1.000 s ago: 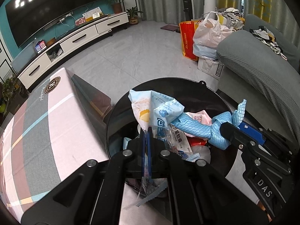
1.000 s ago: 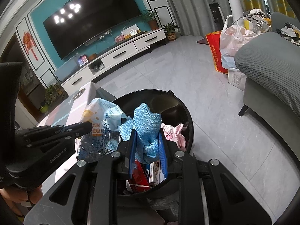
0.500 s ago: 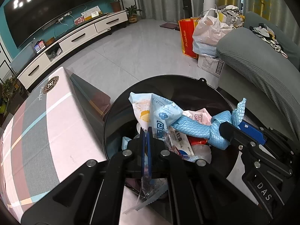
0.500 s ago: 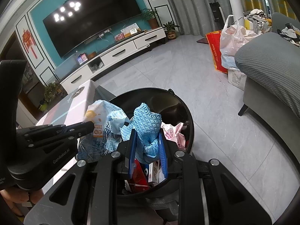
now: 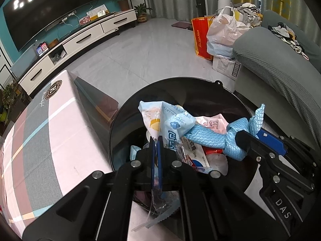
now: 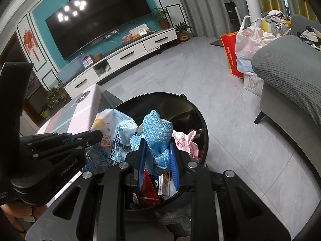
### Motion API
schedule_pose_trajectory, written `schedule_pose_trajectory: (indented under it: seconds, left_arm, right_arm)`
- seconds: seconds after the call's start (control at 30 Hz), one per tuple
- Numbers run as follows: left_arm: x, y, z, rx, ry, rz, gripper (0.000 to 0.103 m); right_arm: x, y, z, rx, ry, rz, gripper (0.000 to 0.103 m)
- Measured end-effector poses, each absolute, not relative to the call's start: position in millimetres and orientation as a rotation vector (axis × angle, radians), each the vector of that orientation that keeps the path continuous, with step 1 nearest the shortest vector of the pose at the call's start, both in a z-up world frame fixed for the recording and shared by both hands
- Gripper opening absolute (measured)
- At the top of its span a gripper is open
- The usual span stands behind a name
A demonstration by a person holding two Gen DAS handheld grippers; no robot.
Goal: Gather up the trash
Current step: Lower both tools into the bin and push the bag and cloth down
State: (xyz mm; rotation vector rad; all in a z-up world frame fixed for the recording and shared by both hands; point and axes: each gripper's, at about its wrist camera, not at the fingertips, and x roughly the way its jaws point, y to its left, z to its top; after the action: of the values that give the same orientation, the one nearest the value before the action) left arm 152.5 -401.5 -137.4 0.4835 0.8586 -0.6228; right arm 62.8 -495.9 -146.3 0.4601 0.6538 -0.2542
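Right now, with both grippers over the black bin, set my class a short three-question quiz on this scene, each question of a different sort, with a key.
1. True or false: the left gripper is shut on the blue-and-white plastic wrapper.
2. Which item does the right gripper hold? A) pink bag B) blue textured cloth C) red box
3. Fill in: both held items hang over the open top of the black ____.

Key:
1. True; its jaws pinch the wrapper's thin film.
2. B; the blue textured cloth sits bunched between the jaws.
3. trash bin, already holding other rubbish.
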Motion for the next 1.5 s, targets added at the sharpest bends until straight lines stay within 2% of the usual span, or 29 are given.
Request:
schedule_pose_trajectory:
  seconds: [1.5]
  left_arm:
    - [154, -408, -153, 0.536, 0.890, -0.588, 0.003]
  right_arm:
    - [68, -494, -157, 0.455, 0.699, -0.251, 0.024]
